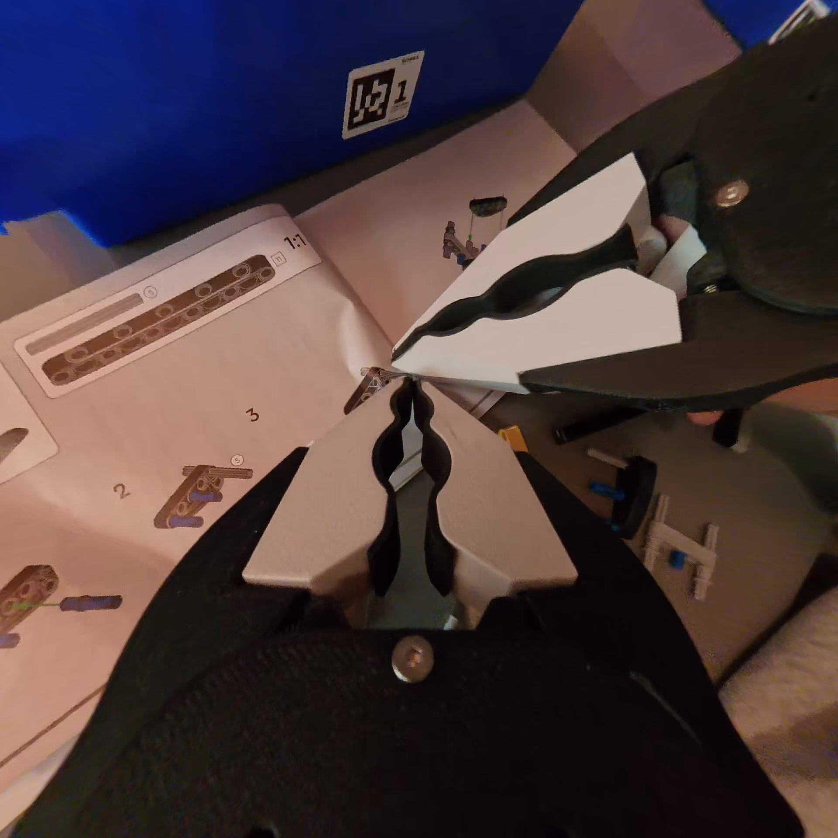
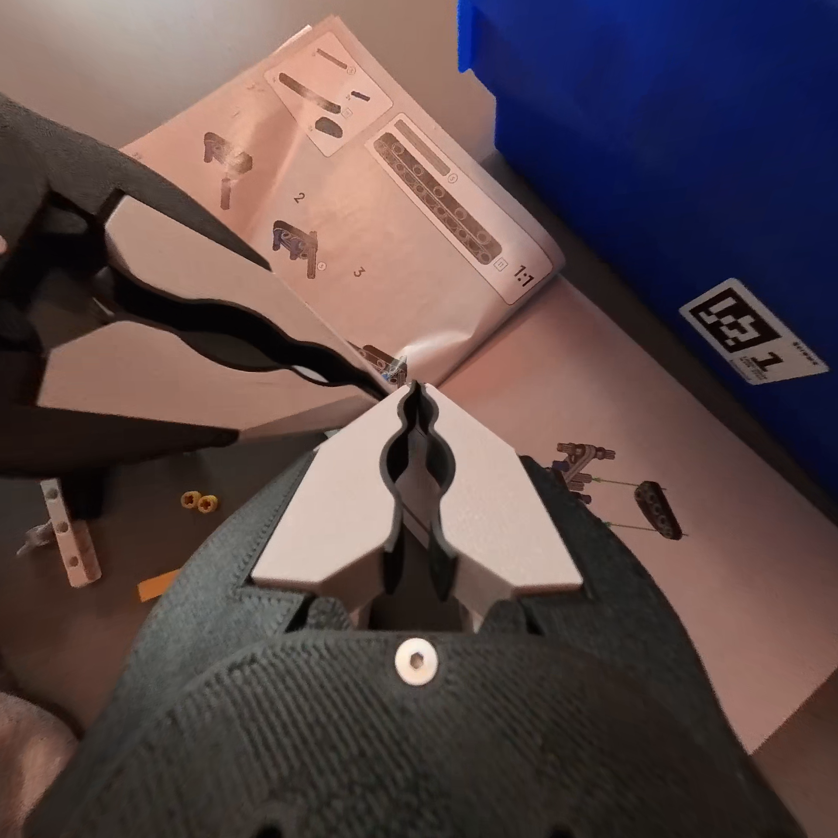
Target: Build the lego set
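Observation:
The open instruction booklet (image 1: 190, 408) lies on the table; it also shows in the right wrist view (image 2: 408, 217). My left gripper (image 1: 410, 385) and my right gripper (image 2: 417, 387) meet tip to tip at the lower edge of the left page, by the spine. Both are shut, and the paper curls up there as if pinched. The right gripper (image 1: 399, 358) comes in from the right in the left wrist view. The left gripper (image 2: 385, 390) comes in from the left in the right wrist view. Loose parts lie beside the booklet: a white-grey assembly (image 1: 680, 548), a black piece with blue pins (image 1: 635, 494), two yellow bushings (image 2: 199, 501) and a white beam (image 2: 68, 535).
A blue bin (image 1: 181, 90) with a black-and-white marker tag (image 1: 383, 93) stands right behind the booklet, and shows at the right in the right wrist view (image 2: 657, 158). A small yellow piece (image 1: 512, 435), a black axle (image 1: 576, 431) and an orange piece (image 2: 156, 589) lie on the table. My two grippers' fingertips are within a few centimetres of each other. The white beam (image 2: 68, 535) is about equally far from each gripper, around 15 centimetres.

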{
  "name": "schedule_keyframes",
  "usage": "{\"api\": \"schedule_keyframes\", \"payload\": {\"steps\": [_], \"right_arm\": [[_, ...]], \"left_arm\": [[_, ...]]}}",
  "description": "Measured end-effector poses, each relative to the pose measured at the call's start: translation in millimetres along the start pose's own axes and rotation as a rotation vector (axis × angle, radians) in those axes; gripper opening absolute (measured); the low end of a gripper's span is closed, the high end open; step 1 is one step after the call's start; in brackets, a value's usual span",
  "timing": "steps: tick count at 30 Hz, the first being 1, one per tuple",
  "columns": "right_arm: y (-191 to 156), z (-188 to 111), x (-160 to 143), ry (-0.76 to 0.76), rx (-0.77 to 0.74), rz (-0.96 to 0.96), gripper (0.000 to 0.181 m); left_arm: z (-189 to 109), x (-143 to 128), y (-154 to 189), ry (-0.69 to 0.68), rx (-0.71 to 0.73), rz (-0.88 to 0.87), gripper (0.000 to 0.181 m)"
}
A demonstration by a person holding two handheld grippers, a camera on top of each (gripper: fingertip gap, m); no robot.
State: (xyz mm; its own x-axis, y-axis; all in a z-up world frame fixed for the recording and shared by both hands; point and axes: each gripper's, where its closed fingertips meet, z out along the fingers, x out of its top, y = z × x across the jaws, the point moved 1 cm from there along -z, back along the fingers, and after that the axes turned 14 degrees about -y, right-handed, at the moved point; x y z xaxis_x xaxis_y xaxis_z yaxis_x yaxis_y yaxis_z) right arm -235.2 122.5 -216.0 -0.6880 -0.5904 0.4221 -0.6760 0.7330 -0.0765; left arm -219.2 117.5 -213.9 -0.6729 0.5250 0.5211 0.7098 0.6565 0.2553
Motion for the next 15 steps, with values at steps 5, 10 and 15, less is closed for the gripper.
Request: {"api": "schedule_keyframes", "payload": {"steps": [5,10,15], "right_arm": [[0.2,-0.2,0.3,0.032,-0.009,-0.012,0.0],[0.7,-0.4,-0.1,0.066,0.025,0.022,0.0],[0.6,-0.5,0.1,0.052,0.029,0.021,0.0]], "left_arm": [[1.1,-1.9,0.0,-0.015,0.089,0.064,0.0],[0.6,-0.6,-0.1,-0.012,0.058,0.029,0.0],[-0.4,-3.0,-1.3,-0.012,0.082,0.041,0.0]]}}
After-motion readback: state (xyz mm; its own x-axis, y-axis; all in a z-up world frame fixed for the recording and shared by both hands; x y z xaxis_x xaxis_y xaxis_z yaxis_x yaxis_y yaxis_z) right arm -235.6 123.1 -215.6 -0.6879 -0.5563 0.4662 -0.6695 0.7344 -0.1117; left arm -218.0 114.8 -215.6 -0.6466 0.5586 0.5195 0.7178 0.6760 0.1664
